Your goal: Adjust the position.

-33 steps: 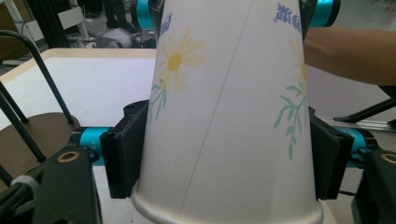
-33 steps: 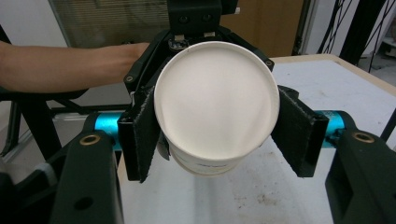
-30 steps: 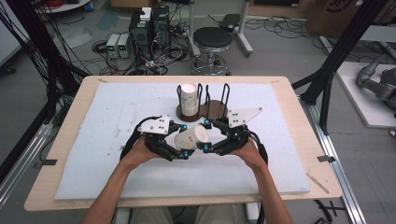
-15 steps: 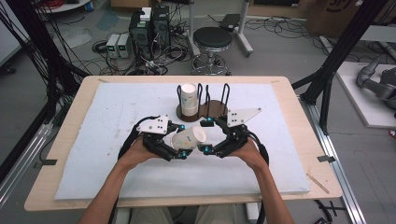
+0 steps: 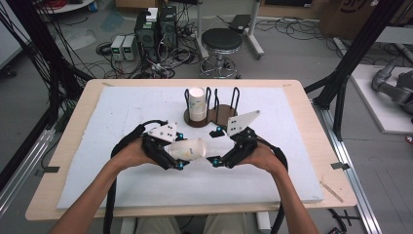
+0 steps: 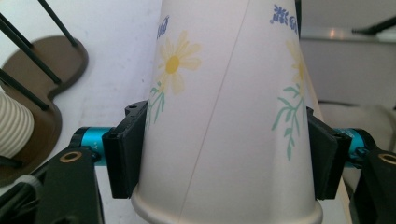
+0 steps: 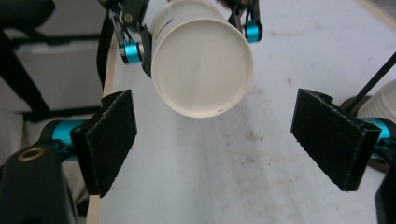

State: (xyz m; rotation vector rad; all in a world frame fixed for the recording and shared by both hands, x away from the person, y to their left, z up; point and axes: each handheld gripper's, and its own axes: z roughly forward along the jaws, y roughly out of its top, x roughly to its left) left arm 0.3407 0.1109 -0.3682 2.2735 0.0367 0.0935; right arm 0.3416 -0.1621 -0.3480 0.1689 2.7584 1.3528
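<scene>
White padding covered my wooden table (image 5: pixel 63 195), and cables, grey boxes and a black stool (image 5: pixel 222 40) cluttered the floor beyond its far edge. Near the middle of the table, a little toward the near edge, my left tongs (image 5: pixel 187 157) were clamped on a flowered paper cup (image 5: pixel 189 148). The cup lay on its side above the pad, its closed bottom pointing toward my right hand. In the left gripper view the two black pads (image 6: pixel 125 156) pressed on opposite sides of the cup's wall just above its rolled rim, daisies and green leaves printed between them.

My right tongs (image 5: pixel 215 146) sat just beside the cup's bottom, their jaws having just been opening and now spread wide with nothing between them. In the right gripper view the cup's round base (image 7: pixel 202 72) faced me, apart from both pads.

Toward the far edge, near the centre, stood a brown holder (image 5: pixel 219 116) with black wire loops. A stack of white cups (image 5: pixel 197 103) stood upright in its left ring, well apart from the cup I held.
</scene>
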